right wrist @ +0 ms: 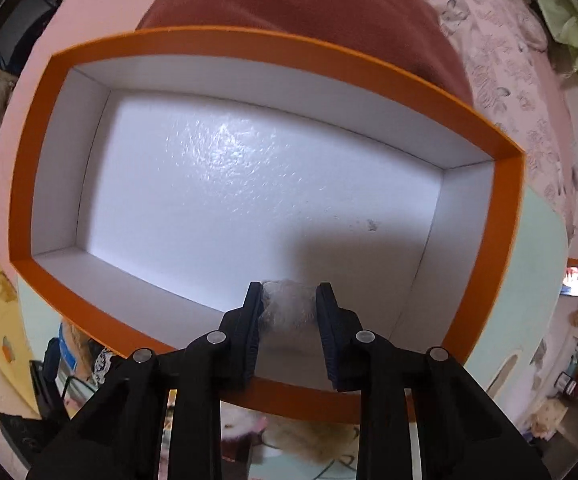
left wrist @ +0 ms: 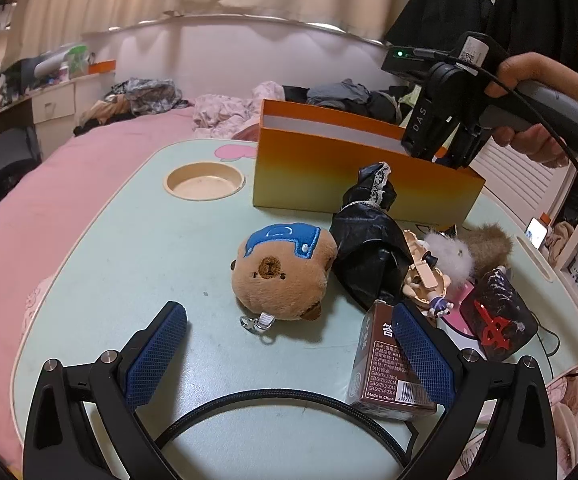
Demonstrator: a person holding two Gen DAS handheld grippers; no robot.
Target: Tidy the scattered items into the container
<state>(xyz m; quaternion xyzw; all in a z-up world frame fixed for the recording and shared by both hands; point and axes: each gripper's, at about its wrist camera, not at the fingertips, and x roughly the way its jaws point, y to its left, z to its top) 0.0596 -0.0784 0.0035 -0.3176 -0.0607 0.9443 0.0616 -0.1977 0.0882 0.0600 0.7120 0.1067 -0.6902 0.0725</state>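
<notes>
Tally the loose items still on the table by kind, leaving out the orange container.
Plush toys: 2, capybara and fluffy white-and-brown one
Small boxes: 2, brown carton and dark box with red emblem
Black doll garment: 1
Figurine: 1
Total: 6
Not counted: pale item in the right tongs

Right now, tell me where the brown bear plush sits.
In the left wrist view the brown bear plush lies mid-table on the pale green table, just left of the black cloth bundle and in front of the orange box.
</notes>
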